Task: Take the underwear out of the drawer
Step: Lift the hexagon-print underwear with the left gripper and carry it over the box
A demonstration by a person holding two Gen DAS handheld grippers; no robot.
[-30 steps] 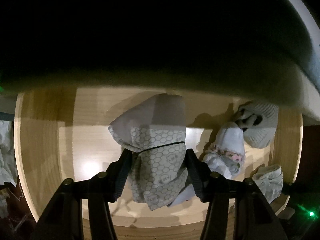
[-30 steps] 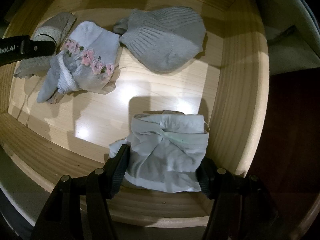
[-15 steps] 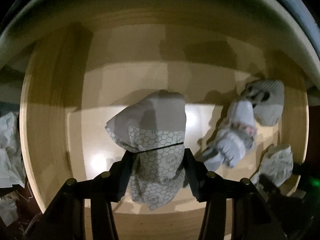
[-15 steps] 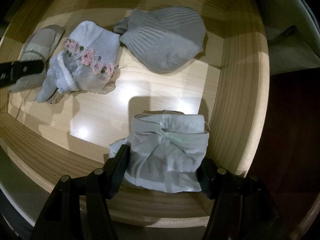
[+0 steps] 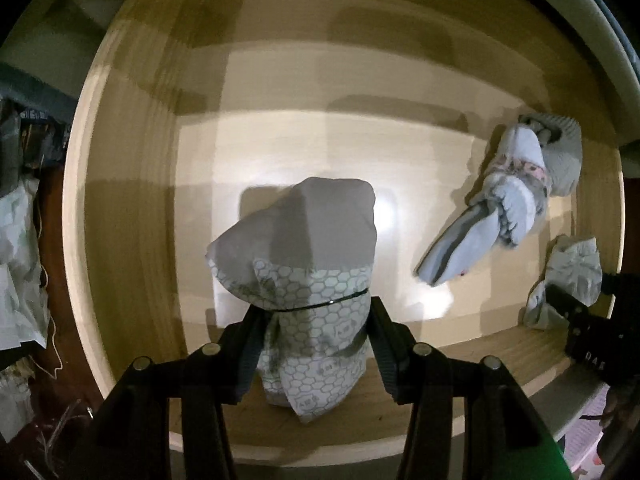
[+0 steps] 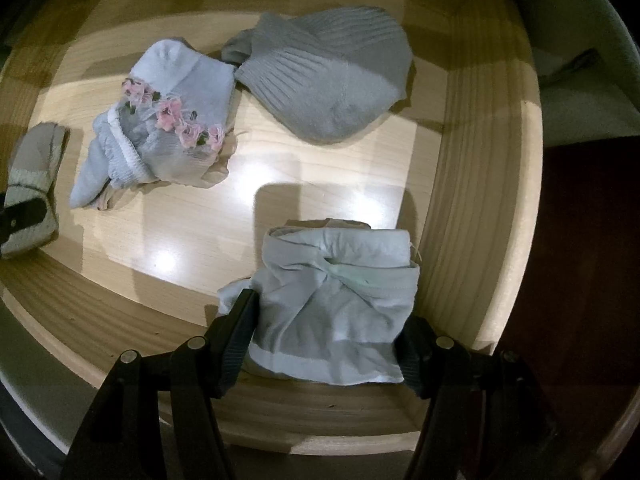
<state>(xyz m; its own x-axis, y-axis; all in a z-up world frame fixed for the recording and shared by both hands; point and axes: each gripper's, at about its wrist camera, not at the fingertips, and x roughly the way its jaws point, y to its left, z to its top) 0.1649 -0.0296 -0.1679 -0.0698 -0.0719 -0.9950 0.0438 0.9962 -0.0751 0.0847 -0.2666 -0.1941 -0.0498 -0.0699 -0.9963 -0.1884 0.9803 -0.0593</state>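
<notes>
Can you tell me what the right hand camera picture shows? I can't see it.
The right gripper squeezes a rolled pale blue garment inside a wooden drawer. Behind lie a flowered white sock bundle and a grey ribbed sock.

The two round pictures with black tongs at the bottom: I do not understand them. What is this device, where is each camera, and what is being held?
A person holds one handheld gripper in each hand; a fisheye camera on each looks down along its two fingers into a wooden drawer. In the left view, the left gripper clamps a honeycomb-patterned bundle. In the right view, the right gripper clamps a pale folded garment. On the drawer floor lie a flowered white piece and a grey ribbed piece.
</notes>
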